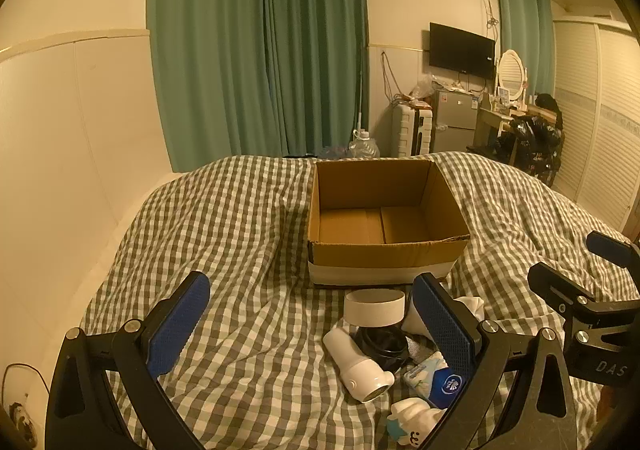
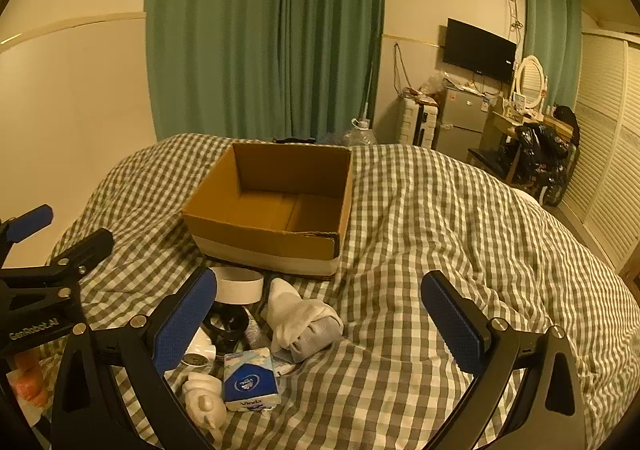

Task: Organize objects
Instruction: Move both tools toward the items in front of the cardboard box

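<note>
An open, empty cardboard box (image 1: 384, 250) (image 2: 264, 246) sits on the checked bedspread. In front of it lies a pile: a white tape roll (image 1: 375, 307) (image 2: 240, 284), a black ring (image 1: 382, 342) (image 2: 225, 324), a white cylindrical device (image 1: 358, 366), a blue tissue pack (image 1: 434, 380) (image 2: 250, 380), rolled white socks (image 2: 300, 320) and a small white figure (image 1: 412, 424) (image 2: 204, 402). My left gripper (image 1: 312, 324) is open and empty, just left of the pile. My right gripper (image 2: 320, 324) is open and empty, over the socks.
The checked bedspread (image 2: 460, 250) spreads wide to the right and left of the box. A wall runs along the bed's left side. Green curtains, a fridge, a dresser and louvred wardrobe doors (image 2: 608, 154) stand beyond the bed.
</note>
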`<state>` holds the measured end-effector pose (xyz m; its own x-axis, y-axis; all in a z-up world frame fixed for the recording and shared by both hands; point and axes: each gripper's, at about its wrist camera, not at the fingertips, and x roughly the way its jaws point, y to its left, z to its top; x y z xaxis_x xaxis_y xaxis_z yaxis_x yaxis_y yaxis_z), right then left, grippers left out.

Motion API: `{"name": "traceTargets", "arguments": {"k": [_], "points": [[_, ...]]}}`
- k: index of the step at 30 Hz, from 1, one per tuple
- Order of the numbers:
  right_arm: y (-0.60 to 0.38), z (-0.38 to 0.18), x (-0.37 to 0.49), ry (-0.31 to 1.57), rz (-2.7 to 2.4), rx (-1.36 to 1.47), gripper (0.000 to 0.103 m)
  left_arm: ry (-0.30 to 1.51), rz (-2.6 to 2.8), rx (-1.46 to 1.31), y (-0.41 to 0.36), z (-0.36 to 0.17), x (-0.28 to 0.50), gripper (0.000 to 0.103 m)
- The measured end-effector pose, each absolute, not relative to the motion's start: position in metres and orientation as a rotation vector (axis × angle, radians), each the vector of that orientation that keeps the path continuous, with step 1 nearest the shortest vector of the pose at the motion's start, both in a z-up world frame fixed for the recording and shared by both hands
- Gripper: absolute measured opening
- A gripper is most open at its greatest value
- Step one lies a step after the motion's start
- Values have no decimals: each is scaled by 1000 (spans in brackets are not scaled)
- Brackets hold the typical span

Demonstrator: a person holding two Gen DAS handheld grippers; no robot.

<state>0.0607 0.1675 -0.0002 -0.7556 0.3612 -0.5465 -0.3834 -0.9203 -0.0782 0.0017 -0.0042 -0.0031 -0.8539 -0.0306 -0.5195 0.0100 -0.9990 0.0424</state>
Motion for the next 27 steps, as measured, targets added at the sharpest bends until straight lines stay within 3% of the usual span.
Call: {"name": "traceTargets", "arguments": {"k": [27], "points": [[169, 15, 65, 16, 2697, -817, 103, -46, -3081, 905, -8, -3, 4, 103]]}}
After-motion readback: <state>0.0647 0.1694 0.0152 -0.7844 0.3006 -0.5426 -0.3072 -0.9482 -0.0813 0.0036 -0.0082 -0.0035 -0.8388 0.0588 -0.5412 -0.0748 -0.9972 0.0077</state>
